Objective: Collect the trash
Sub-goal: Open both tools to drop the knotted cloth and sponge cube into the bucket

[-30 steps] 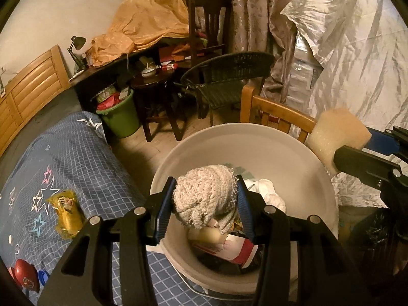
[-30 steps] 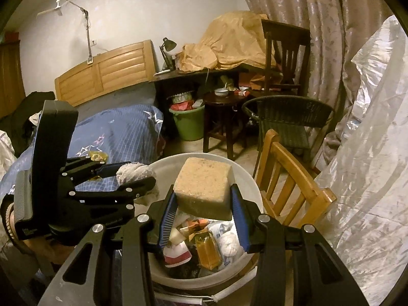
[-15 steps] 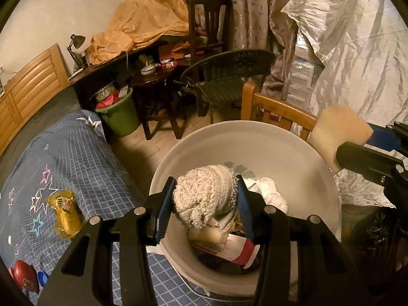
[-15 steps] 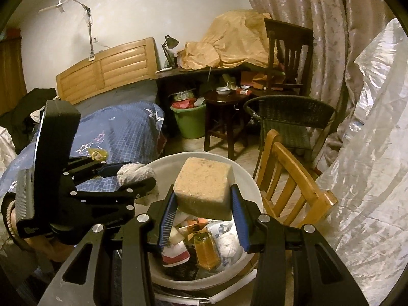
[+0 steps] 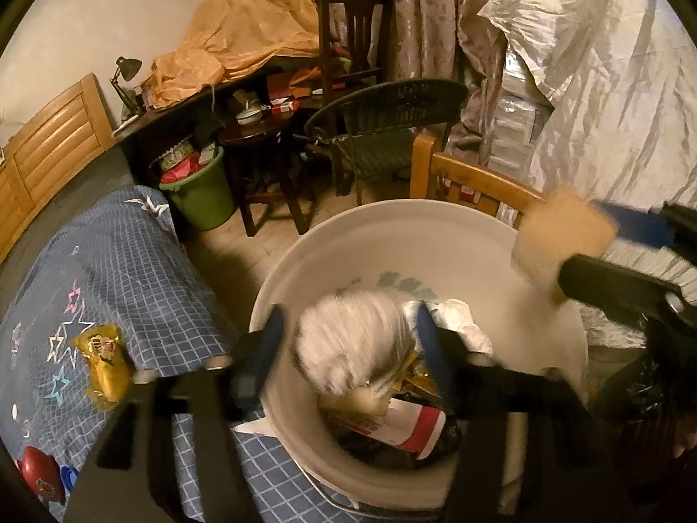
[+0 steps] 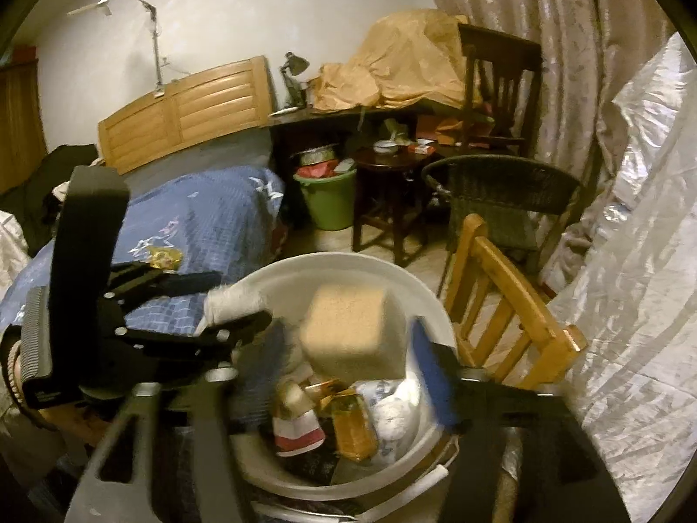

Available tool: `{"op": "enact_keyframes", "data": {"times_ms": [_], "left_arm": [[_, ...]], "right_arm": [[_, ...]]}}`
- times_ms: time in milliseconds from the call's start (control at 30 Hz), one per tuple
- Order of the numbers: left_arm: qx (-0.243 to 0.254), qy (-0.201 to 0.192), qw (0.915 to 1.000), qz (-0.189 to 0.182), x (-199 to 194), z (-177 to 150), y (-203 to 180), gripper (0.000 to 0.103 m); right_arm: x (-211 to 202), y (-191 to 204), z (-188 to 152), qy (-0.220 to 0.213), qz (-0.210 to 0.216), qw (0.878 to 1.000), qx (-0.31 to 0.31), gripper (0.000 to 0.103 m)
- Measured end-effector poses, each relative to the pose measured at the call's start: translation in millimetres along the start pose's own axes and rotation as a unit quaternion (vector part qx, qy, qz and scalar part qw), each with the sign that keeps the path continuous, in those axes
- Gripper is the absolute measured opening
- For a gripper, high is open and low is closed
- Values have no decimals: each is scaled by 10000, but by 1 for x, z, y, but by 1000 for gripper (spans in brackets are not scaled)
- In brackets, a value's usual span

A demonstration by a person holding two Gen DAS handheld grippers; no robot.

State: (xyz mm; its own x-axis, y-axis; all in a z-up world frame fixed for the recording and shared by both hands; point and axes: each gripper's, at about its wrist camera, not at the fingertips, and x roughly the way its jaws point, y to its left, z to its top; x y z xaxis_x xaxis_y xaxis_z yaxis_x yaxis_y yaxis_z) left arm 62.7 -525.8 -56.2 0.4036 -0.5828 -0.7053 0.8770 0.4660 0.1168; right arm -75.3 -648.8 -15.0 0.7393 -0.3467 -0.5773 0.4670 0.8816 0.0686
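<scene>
Both hand-held grippers stand spread wide over the round white plastic bucket (image 5: 435, 235). The left hand-held gripper (image 5: 348, 344) frames a blurred off-white knitted ball (image 5: 353, 340); the right hand-held gripper (image 6: 348, 348) frames a tan foam block (image 6: 348, 331), neither gripped.

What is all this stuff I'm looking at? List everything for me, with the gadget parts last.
white bucket: one, white, centre, holding wrappers and tissue
woolly bundle: one, cream, over the bucket, between the left fingers
sponge block: one, tan, over the bucket, between the right fingers
snack packet: one, yellow, on the blue bedspread
green bucket: one, green, by the dark desk, full
wooden chair: one, light wood, right of the white bucket
wicker chair: one, dark, behind
left gripper: one, black, jaws apart
right gripper: one, black, jaws apart
</scene>
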Motion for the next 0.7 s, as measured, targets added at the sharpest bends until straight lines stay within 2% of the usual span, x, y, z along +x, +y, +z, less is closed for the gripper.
{"op": "enact_keyframes", "data": {"times_ms": [33, 200, 533, 700], "left_arm": [[12, -47, 10000, 49, -1, -1, 0, 81], [-15, -78, 10000, 52, -3, -3, 1, 92], [-105, -34, 9999, -26, -14, -10, 4, 93], [-110, -93, 9998, -124, -24, -12, -1, 93]], "right_arm": [[0, -1, 0, -11, -4, 10000, 20, 70], [-1, -8, -5, -28, -80, 9998, 155, 70], [-25, -15, -20, -194, -333, 9984, 409, 70], [-48, -24, -32, -358, -455, 9960, 682, 76]]}}
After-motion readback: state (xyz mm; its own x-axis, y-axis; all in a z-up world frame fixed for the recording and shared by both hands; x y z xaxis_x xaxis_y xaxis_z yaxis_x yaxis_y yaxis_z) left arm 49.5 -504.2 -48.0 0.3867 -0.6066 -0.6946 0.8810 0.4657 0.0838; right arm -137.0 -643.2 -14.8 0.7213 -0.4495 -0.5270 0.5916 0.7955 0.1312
